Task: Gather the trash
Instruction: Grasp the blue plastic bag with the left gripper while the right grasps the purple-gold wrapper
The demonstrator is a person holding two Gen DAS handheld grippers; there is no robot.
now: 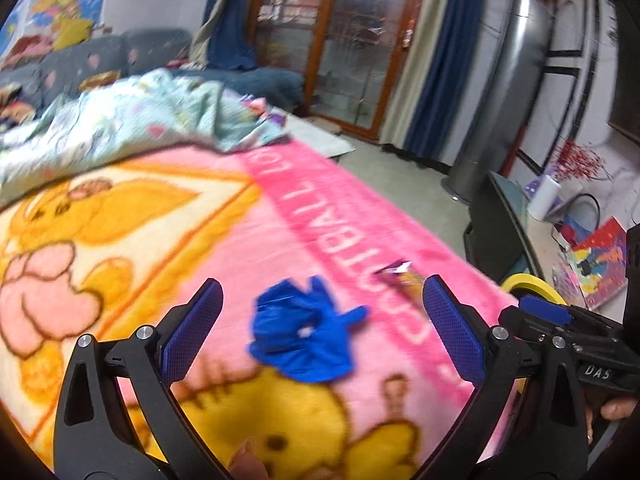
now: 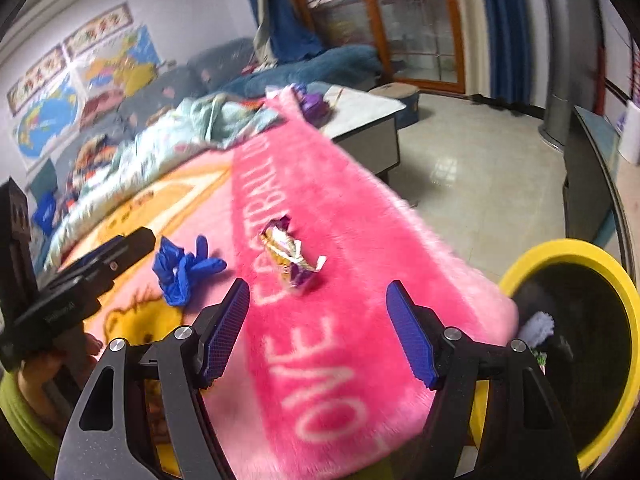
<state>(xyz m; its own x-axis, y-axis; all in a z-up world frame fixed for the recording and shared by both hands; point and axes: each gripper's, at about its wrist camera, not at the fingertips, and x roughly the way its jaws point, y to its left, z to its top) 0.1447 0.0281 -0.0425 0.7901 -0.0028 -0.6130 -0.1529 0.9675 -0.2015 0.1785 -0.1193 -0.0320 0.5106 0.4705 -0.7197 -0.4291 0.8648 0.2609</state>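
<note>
Left claw, spread and empty, is facing the crumpled blue glove; right claw, likewise spread, is facing the candy wrapper, its long axis seemingly running away from the claw.

A crumpled glove lies on the blanket, left of a snack wrapper at frame centre; the bin stands lower right beside the blanket's edge

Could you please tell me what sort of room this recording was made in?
Probably a home living room used for sleeping: a pink blanket and crumpled quilt, a sofa, and a glass-fronted cabinet.
</note>
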